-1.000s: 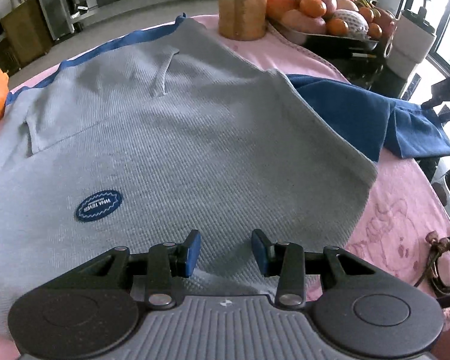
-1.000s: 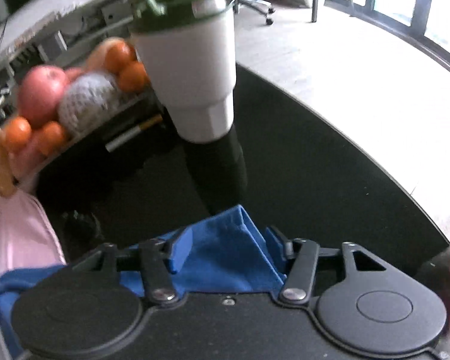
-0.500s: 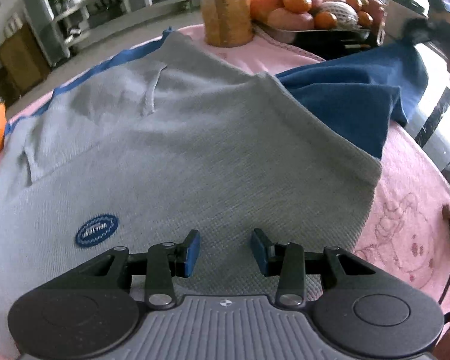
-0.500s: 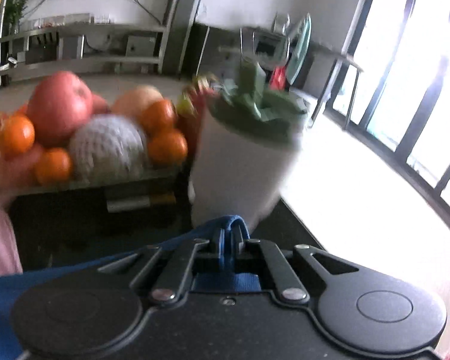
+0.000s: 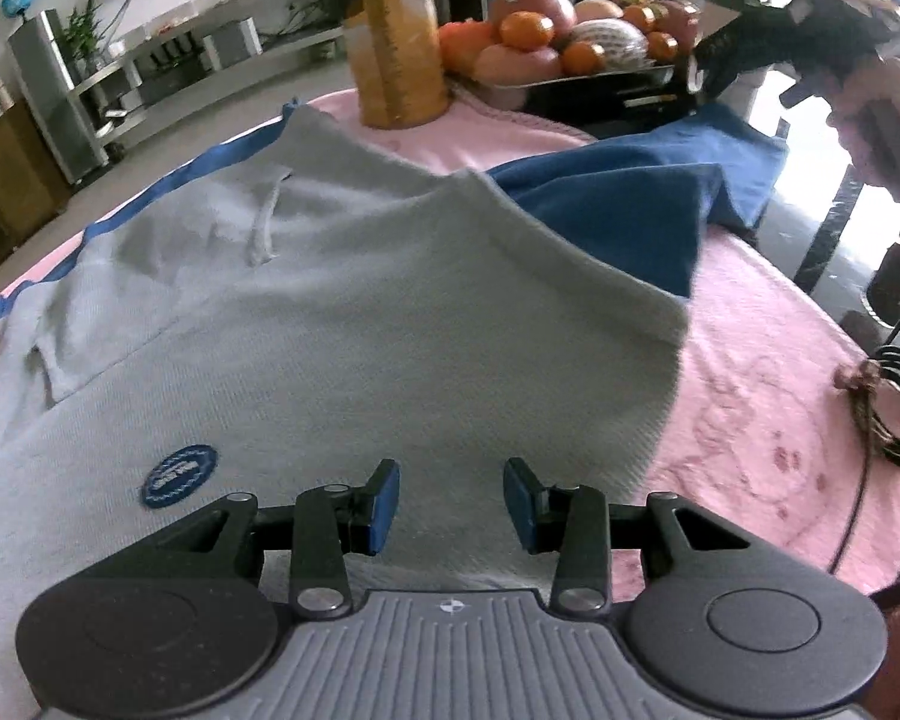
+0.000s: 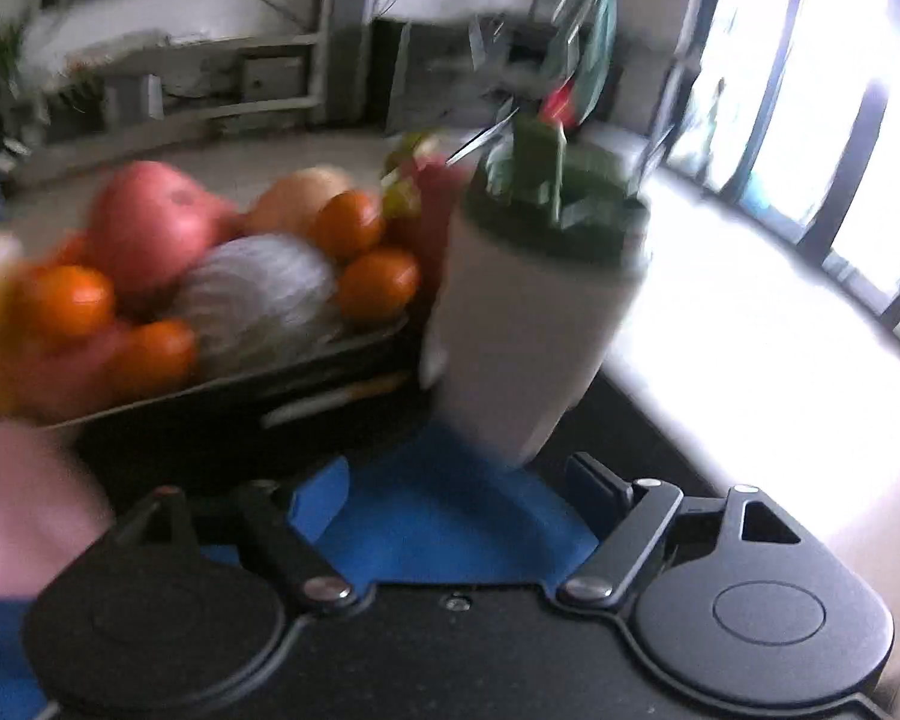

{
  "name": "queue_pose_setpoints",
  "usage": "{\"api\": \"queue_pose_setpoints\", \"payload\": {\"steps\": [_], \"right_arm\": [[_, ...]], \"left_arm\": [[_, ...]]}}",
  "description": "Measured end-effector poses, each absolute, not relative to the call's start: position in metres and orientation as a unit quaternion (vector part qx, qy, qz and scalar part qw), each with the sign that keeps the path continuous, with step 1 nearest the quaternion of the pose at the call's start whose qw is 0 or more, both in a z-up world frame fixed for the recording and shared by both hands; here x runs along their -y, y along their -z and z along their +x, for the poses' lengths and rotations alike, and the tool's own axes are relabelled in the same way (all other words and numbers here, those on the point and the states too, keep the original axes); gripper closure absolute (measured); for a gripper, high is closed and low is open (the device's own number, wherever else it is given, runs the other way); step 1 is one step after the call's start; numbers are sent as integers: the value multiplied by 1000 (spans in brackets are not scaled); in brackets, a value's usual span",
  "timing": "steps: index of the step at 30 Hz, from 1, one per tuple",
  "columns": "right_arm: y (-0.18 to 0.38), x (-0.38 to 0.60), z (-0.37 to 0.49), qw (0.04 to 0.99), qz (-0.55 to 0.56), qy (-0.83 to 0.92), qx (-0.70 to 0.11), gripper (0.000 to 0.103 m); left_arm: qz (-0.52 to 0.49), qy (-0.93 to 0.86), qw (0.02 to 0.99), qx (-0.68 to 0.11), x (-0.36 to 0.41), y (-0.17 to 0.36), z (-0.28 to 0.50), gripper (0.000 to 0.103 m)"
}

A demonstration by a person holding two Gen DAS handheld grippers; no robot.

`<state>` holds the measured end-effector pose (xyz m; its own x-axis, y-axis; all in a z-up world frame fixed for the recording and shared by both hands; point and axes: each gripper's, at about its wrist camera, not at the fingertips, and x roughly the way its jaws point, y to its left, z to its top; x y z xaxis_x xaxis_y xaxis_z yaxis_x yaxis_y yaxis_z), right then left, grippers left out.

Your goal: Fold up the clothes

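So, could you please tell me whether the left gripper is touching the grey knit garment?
Cannot tell. In the left wrist view the left gripper has its jaws open directly over the grey knit garment, but no contact or gap shows plainly.

Right wrist view is motion-blurred: fruit (image 6: 222, 294) and cup (image 6: 528, 330) lack detail. Patch (image 5: 179, 475) lettering is illegible. Shirt (image 5: 330, 324) is cut off at the left edge, partly covering the blue cloth (image 5: 630, 192).
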<state>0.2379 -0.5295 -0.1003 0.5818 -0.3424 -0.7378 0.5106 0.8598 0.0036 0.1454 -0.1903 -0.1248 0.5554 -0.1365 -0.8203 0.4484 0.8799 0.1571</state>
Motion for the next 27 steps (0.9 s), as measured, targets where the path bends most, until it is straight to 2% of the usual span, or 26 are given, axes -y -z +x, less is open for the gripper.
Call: {"api": "queue_pose_setpoints", "payload": {"steps": [2,6,10,15,16,17,19,24,27], "right_arm": [[101,518,223,878,152,187,-414,48],[98,488,194,862,218,80,-451,51],[73,446,165,865,253,1,-433,32],[66,427,122,827,392,-69,-397,30],[66,426,113,818,422,-84,-381,27],[68,425,103,811,447,-92,-365,23],[79,425,89,800,481,-85,-349,19],[118,418,95,770,497,-17,-400,20],[129,409,101,771,494,-11,-402,20]], "left_arm": [[179,175,864,-438,190,125,142,63],[141,159,876,-432,156,101,127,66],[82,130,892,-425,107,67,109,63],[-22,71,907,-414,14,26,76,62],[-46,48,908,-415,-9,25,68,60],[-70,23,906,-416,-32,27,60,58],[-122,-26,896,-425,-72,36,49,58],[-259,-67,841,-470,-127,82,56,61],[-289,-45,823,-486,-127,93,66,59]]}}
